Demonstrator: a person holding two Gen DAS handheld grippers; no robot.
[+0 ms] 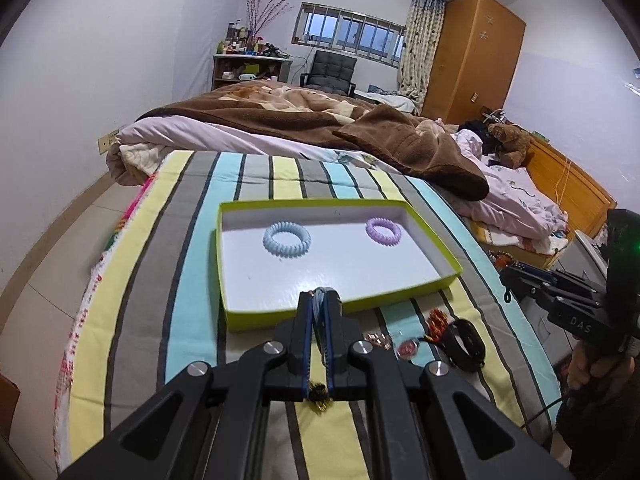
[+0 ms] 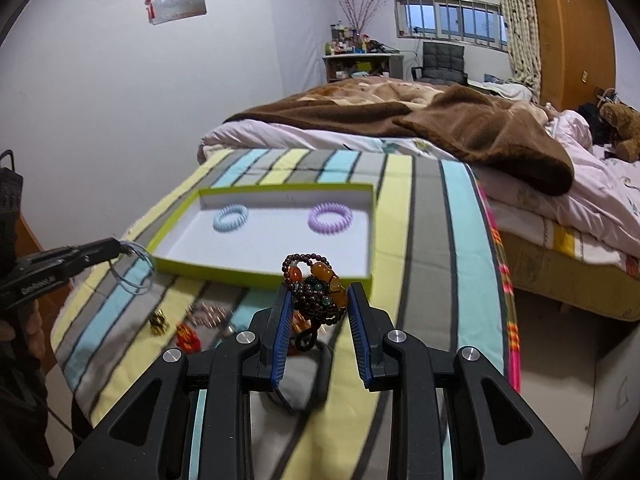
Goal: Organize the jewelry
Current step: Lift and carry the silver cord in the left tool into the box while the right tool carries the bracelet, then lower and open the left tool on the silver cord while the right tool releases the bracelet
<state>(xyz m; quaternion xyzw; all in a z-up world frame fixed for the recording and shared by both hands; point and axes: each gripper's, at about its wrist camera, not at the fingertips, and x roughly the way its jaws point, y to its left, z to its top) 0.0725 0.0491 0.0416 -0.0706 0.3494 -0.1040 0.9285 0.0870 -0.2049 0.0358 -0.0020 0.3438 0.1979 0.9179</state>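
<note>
A green-rimmed shallow box lies on the striped cloth. A light blue coil ring and a purple coil ring rest on its white floor. My left gripper is shut on a thin blue-grey cord, whose loops hang just before the box's near left corner. My right gripper is shut on a dark beaded bracelet with amber beads, held above the cloth in front of the box's near rim.
Loose pieces lie on the cloth near me: a gold charm, a red charm, a copper chain, a pink round piece and a black band. A bed with a brown blanket stands beyond the box.
</note>
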